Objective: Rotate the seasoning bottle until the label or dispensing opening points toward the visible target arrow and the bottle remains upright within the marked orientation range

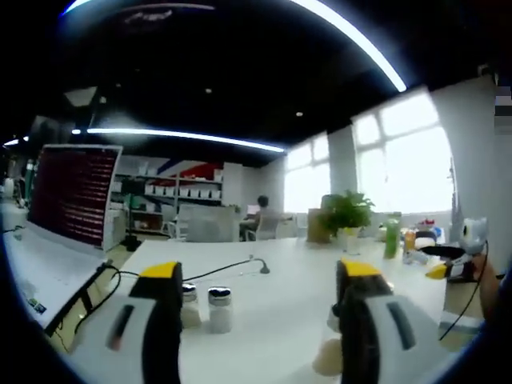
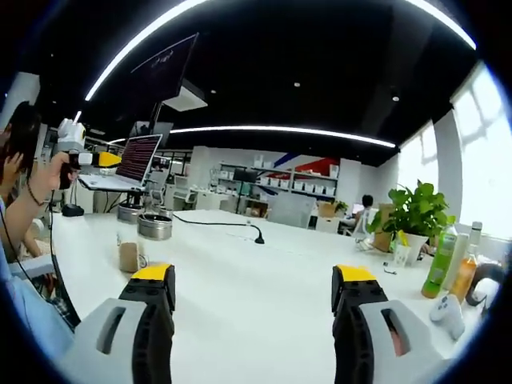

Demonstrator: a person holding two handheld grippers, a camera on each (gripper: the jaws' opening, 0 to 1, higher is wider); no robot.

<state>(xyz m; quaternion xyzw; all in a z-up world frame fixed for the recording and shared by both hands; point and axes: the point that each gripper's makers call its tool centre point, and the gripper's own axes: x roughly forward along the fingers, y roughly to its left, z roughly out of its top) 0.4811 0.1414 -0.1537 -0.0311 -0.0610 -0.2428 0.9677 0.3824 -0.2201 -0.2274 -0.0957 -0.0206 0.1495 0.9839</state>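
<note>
Seasoning bottles [image 1: 218,308], two of them, small clear cylinders with round silvery caps, standing upright side by side on the smooth white table [image 1: 280,296], just beyond the left jaw tip in the left gripper view. Left gripper [image 1: 260,276] spread wide, jaws apart and holding nothing; blocky pale grey plastic with black inner faces and yellow tips. Right gripper [image 2: 254,276] likewise spread and holding nothing, same grey-and-yellow build, over bare glossy tabletop. Near its left jaw, a squat clear jar [image 2: 129,254] with brownish contents, apart from the jaw. Further back, two round metal tins [image 2: 154,226] and a thin black cable [image 2: 220,223] snaking across the table. Leafy green potted plant [image 2: 414,214] at the far right, beside a tall green bottle [image 2: 438,264] and an orange one [image 2: 466,276]; white game controller [image 2: 448,314] near the edge. Angled monitor [image 1: 74,194] with dark red text on the left of the left gripper view. Rear of the room: seated person [image 1: 262,216], white shelving, bright windows. Label and target arrow too small to tell.
</note>
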